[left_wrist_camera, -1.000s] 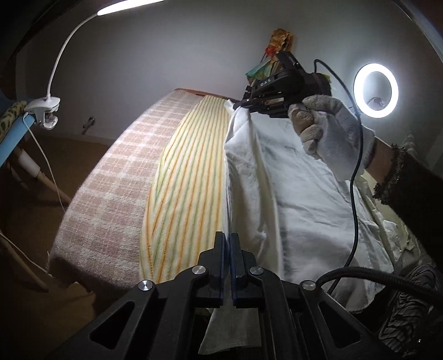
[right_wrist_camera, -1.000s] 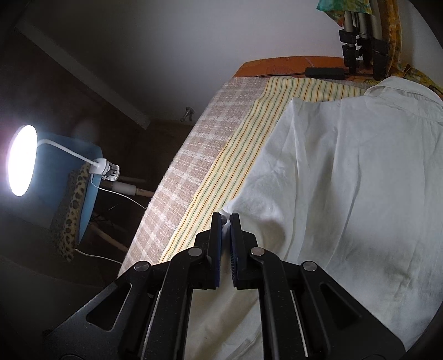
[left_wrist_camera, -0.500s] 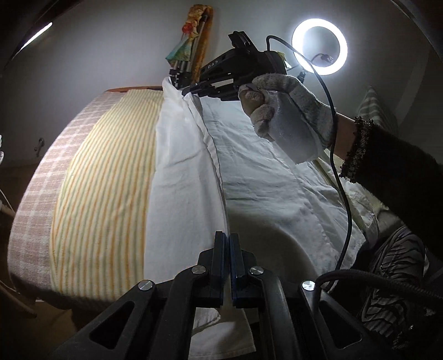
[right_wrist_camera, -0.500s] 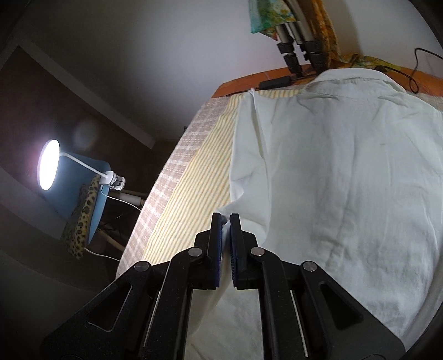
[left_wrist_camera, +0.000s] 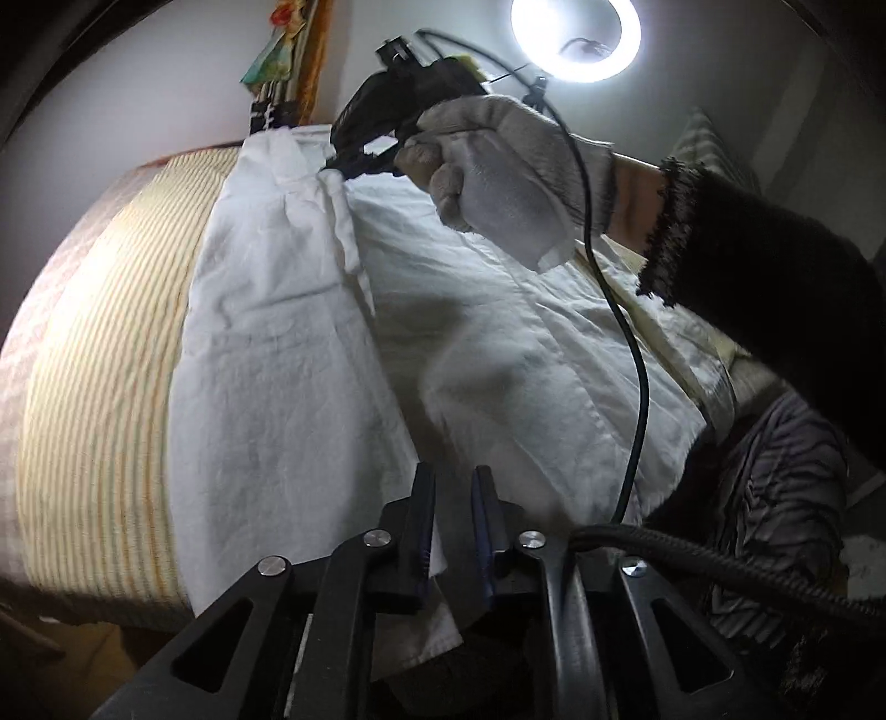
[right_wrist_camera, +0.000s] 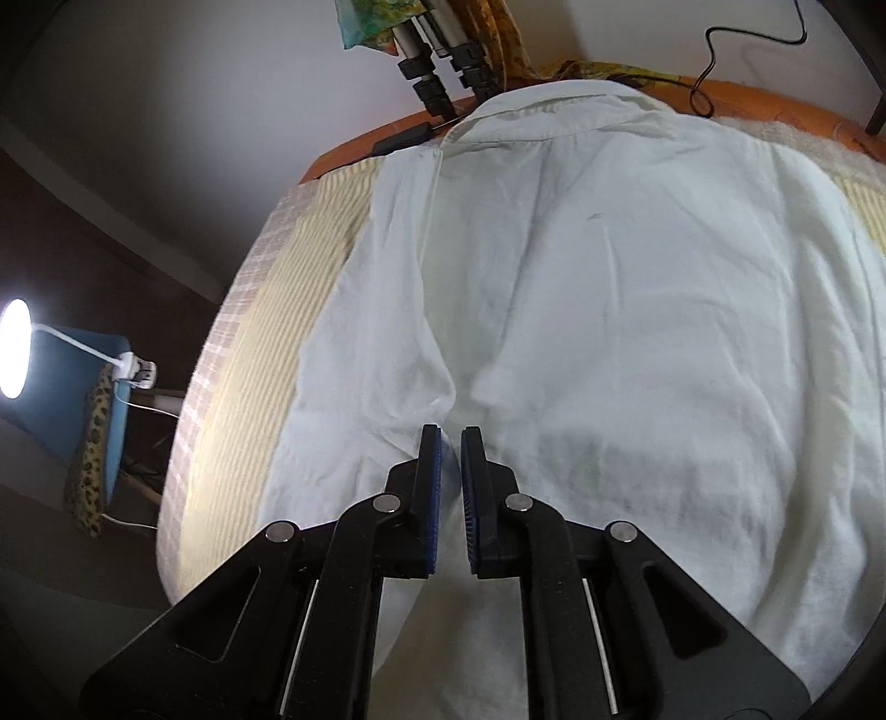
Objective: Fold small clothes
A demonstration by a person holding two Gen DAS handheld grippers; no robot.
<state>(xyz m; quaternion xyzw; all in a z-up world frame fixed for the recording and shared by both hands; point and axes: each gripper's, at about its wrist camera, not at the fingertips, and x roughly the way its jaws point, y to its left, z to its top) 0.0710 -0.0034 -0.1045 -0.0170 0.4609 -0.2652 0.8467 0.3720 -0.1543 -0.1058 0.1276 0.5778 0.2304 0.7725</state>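
Note:
A white shirt (right_wrist_camera: pixel 609 310) lies flat on a yellow striped towel (left_wrist_camera: pixel 99 387), collar (right_wrist_camera: pixel 554 111) at the far end. Its left side panel (left_wrist_camera: pixel 277 360) is folded over towards the middle. My left gripper (left_wrist_camera: pixel 452 487) hovers over the near hem by the fold edge. Its jaws are opening, a clear gap shows between the pads, and cloth lies under them. My right gripper (right_wrist_camera: pixel 449 443) is shut on a puckered pinch of the shirt. The left wrist view shows it (left_wrist_camera: pixel 338 166) at the far end of the fold, held by a gloved hand (left_wrist_camera: pixel 498 166).
A pink checked cloth (right_wrist_camera: pixel 221 354) lies under the towel, up to the left edge. A ring light (left_wrist_camera: pixel 576 39) and tripod legs (right_wrist_camera: pixel 432 72) stand at the far end. A clamp lamp (right_wrist_camera: pixel 14 349) and a blue chair (right_wrist_camera: pixel 94 387) are at lower left. The person's dark sleeve (left_wrist_camera: pixel 775 288) crosses on the right.
Both grippers carried the shirt's left side rightwards over its body, covering more of the striped towel's inner part. The left jaws, shut before, have parted.

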